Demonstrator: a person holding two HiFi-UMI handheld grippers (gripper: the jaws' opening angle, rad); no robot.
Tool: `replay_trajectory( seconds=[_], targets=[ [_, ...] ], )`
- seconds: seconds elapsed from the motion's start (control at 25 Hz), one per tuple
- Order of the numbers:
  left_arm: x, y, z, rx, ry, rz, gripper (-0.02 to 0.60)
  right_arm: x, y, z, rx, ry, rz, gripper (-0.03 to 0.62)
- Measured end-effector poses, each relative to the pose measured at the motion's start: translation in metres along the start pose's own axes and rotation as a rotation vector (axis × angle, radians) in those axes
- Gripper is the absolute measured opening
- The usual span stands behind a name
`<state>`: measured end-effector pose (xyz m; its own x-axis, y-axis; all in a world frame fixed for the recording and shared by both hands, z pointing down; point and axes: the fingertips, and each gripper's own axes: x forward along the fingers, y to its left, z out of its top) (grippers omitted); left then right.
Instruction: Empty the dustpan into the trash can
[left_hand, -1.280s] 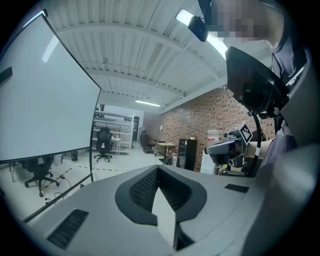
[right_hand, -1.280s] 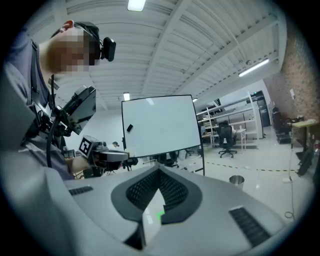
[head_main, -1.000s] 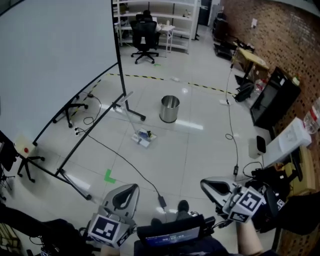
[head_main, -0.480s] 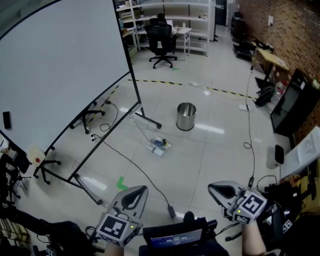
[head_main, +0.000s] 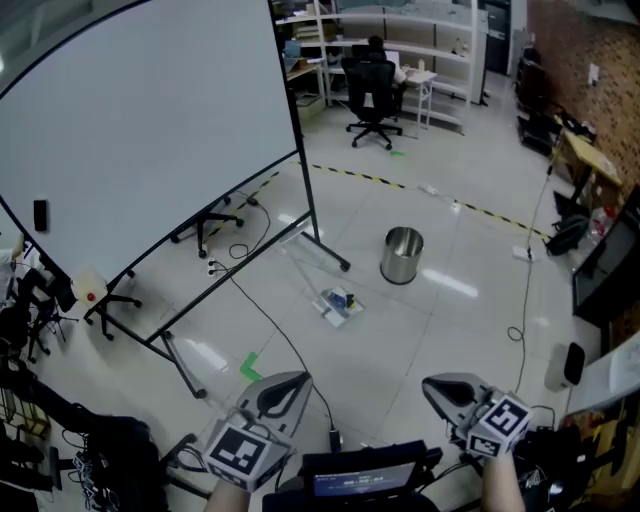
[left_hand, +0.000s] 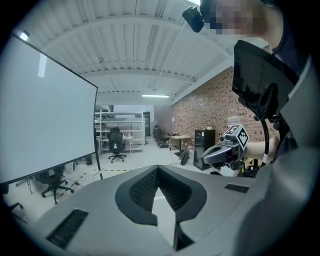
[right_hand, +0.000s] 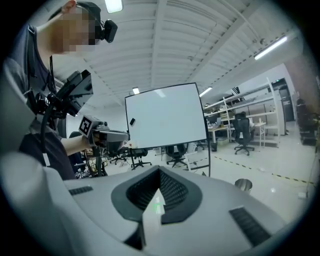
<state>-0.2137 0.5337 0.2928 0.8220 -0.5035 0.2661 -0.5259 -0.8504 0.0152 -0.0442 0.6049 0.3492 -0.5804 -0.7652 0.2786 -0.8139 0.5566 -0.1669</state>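
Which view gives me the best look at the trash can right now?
Head view: the trash can stands whole and unobstructed, seen from above. The right gripper view shows only its upper part, small. The left gripper view does not show it.

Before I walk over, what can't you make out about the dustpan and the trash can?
- Dustpan: head view, too small to name what lies in it.
- Trash can: head view, too far to see inside; right gripper view no better.
- Left gripper view: neither shows; the left hand-held gripper's own body covers the near floor.
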Motion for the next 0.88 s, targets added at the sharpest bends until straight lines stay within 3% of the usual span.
replay_trajectory(
  seconds=[0.28,0.44,0.64,0.88],
  targets=[
    [0.013,0.018,0.009,0.010,0.010,0.050,0.000,0.012,-0.019,0.016,0.005,-0.034,0.053,0.017],
    [0.018,0.033,0.014,0.013,-0.010,0.048,0.000,0.026,-0.018,0.026,-0.082,-0.006,0.081,0.017],
    [0.024,0.061,0.007,-0.016,-0.041,0.023,0.000,0.045,-0.016,0.044,-0.101,0.000,0.056,0.018],
    [0.014,0.126,0.009,-0.028,-0.085,-0.040,0.000,0.104,0.000,0.066,-0.108,0.016,-0.004,0.017]
  ],
)
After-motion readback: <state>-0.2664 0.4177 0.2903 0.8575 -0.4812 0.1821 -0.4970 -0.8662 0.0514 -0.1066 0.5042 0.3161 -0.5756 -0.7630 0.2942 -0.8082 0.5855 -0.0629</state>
